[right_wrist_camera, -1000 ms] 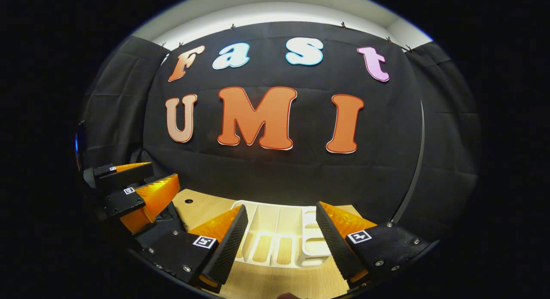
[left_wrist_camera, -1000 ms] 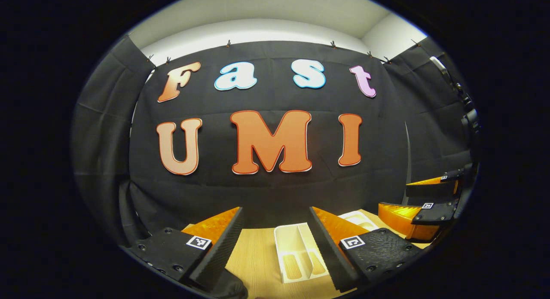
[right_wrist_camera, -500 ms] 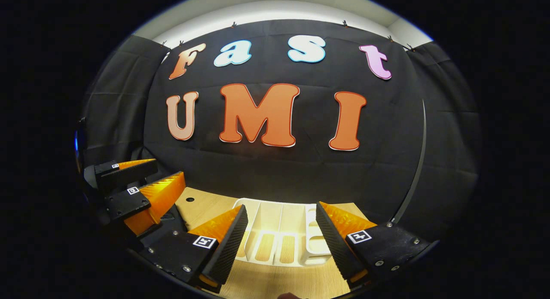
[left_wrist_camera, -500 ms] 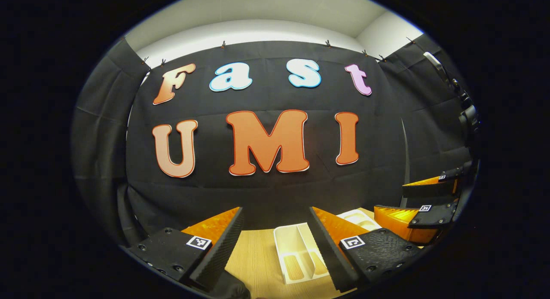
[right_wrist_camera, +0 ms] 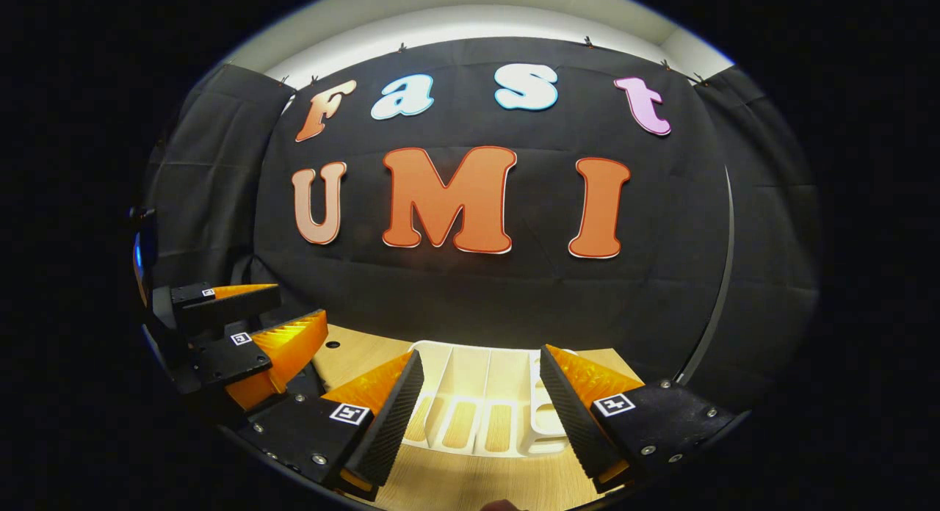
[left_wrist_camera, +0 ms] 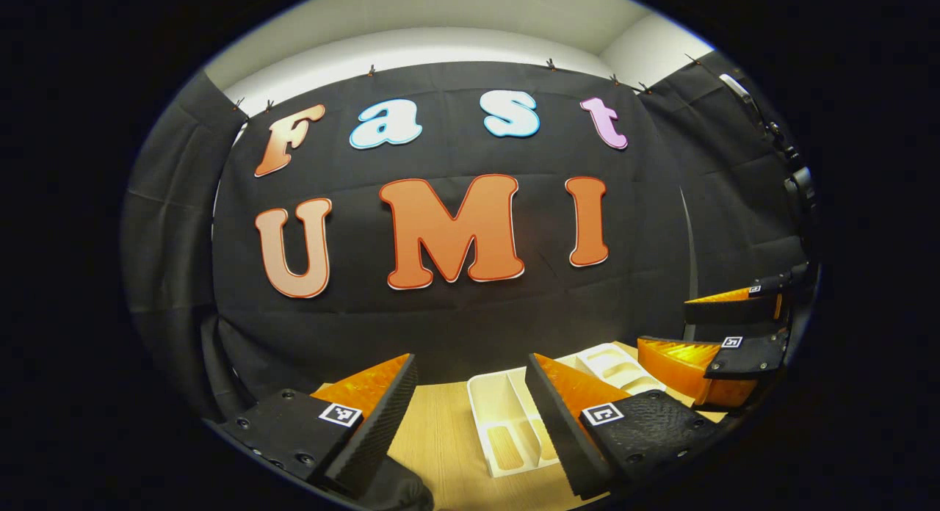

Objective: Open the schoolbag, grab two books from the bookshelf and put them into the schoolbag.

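The white bookshelf [right_wrist_camera: 481, 415] (a slotted rack standing on the wooden table [right_wrist_camera: 470, 485]) sits low in the centre of the right gripper view, directly ahead of the right gripper [right_wrist_camera: 481, 404] and framed between its two fingers, which stand wide apart with nothing between them. Its dividers run away from the camera, so its slots lie along the gripper's own line of approach. No books can be made out in the slots from here, and where the schoolbag lies cannot be told.

In the left gripper view the bookshelf [left_wrist_camera: 507, 423] lies at lower centre-right, partly behind the right-hand finger of the left gripper [left_wrist_camera: 470, 408], whose jaws are also spread and empty. The right gripper [left_wrist_camera: 723, 349] appears there at the lower right edge; the left gripper [right_wrist_camera: 242, 335] appears at the lower left of the right gripper view. By my reading the right gripper is the nearer and squarer to the rack.

Against half a second ago, both views have shifted slightly: the rack sits a little more toward the right in the left gripper view, and both pairs of jaws are as wide as before.
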A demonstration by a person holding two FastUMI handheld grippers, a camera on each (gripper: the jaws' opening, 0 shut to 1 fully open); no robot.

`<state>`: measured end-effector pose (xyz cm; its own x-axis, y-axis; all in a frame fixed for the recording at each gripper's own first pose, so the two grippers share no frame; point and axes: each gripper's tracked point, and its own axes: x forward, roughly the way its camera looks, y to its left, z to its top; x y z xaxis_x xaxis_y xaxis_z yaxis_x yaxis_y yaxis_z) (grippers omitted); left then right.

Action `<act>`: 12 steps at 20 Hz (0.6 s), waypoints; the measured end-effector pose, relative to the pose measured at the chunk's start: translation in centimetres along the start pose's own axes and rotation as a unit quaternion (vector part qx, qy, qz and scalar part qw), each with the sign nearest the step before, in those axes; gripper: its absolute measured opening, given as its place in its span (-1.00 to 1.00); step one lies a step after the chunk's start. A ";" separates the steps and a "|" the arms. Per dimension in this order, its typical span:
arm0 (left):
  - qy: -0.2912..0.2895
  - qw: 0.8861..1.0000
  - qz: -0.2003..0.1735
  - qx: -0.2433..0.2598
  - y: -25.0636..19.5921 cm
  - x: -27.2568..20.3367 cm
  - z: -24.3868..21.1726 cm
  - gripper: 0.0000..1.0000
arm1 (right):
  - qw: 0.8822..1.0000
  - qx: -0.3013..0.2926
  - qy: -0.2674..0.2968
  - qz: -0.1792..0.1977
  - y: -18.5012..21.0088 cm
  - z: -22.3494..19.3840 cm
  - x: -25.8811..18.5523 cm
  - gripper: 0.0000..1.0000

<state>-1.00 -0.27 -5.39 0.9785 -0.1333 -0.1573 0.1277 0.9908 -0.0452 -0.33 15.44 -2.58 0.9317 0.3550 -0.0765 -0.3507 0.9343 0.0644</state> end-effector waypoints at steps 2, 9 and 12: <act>0.001 1.000 0.000 0.011 0.2 0.3 0.0 0.86 | 1.000 0.002 -0.002 0.001 -0.2 0.0 0.3 0.90; -0.007 1.000 -0.003 0.013 1.5 2.1 -0.2 0.86 | 1.000 -0.016 0.001 -0.016 -0.6 0.2 2.6 0.90; -0.014 1.000 -0.014 -0.003 2.1 3.8 -0.2 0.86 | 0.999 -0.010 -0.011 -0.032 -0.2 1.3 3.3 0.90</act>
<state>2.98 1.34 -6.33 0.9788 -0.1600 -0.1281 0.1541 0.9865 -0.0553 2.95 16.34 -1.55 0.9542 0.2936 -0.0571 -0.2916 0.9557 0.0406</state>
